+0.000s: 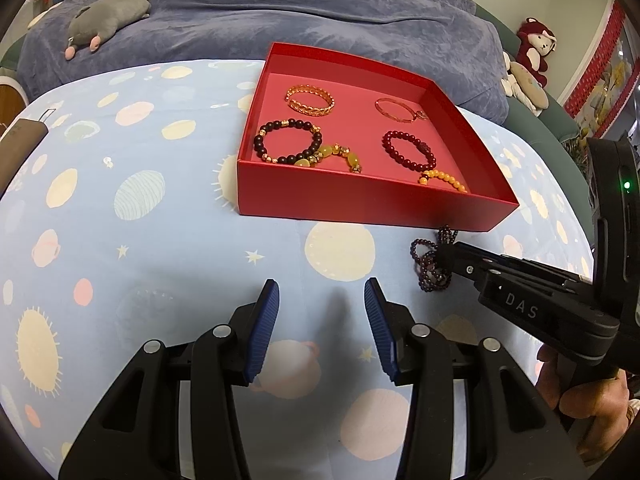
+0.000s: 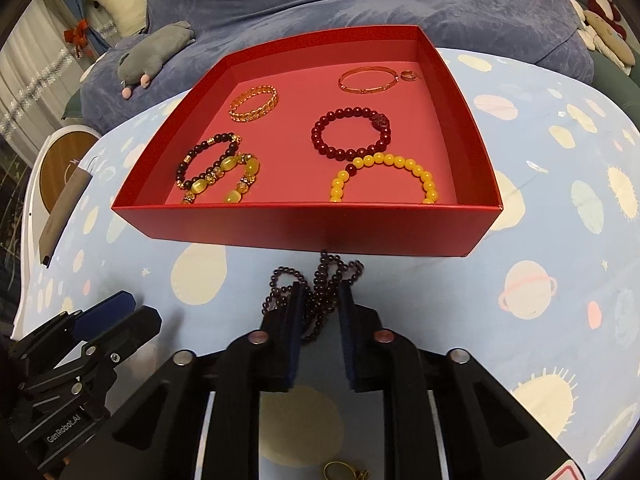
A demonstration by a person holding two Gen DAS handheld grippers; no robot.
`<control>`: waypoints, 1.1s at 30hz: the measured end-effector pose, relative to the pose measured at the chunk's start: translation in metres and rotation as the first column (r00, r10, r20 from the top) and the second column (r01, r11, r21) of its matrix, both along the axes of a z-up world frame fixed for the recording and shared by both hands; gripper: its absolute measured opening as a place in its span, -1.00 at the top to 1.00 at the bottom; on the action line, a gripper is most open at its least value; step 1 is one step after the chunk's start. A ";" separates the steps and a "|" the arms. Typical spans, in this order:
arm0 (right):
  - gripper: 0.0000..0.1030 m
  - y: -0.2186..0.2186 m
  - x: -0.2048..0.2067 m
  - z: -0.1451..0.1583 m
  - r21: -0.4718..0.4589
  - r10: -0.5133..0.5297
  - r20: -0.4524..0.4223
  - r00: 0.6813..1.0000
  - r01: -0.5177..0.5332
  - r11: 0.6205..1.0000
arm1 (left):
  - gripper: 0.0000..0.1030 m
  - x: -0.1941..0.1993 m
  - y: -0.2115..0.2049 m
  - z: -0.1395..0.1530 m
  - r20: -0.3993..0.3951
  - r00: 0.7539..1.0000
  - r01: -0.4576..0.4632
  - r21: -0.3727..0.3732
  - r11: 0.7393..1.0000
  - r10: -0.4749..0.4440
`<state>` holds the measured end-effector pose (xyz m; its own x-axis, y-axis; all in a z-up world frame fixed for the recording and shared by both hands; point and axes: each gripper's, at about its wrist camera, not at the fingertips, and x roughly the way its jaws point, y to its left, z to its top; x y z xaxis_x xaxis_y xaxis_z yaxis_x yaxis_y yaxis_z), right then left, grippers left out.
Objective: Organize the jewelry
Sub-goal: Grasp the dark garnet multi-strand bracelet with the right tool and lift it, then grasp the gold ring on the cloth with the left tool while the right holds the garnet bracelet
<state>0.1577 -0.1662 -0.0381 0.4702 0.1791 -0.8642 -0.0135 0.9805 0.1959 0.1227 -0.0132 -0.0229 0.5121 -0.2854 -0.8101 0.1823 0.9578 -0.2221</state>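
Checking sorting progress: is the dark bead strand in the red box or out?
Out: the dark bead strand lies on the cloth before the red box.

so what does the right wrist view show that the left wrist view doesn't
Only the right wrist view shows a gold ring on the cloth under the right hand-held gripper, and the whole yellow bead bracelet. Only the left wrist view shows the red plush toy and the person's hand. Both show the red box, the grey plush and the dark bead strand between the right gripper's pads.
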 end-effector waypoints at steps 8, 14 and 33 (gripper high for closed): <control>0.93 -0.020 -0.013 0.018 0.008 -0.023 0.026 0.999 0.022 1.000 | 0.18 -0.001 -0.001 0.000 -0.005 1.000 0.010 0.002 1.000 -0.010; 0.93 -0.047 -0.027 0.040 -0.001 -0.053 0.054 0.997 0.053 0.999 | 0.18 -0.008 -0.011 0.003 -0.002 0.999 0.044 0.003 0.999 -0.044; 0.93 -0.121 -0.078 0.050 0.000 -0.125 0.046 0.991 0.125 0.992 | -0.01 -0.066 -0.121 -0.012 -0.048 0.979 0.195 -0.054 0.979 -0.198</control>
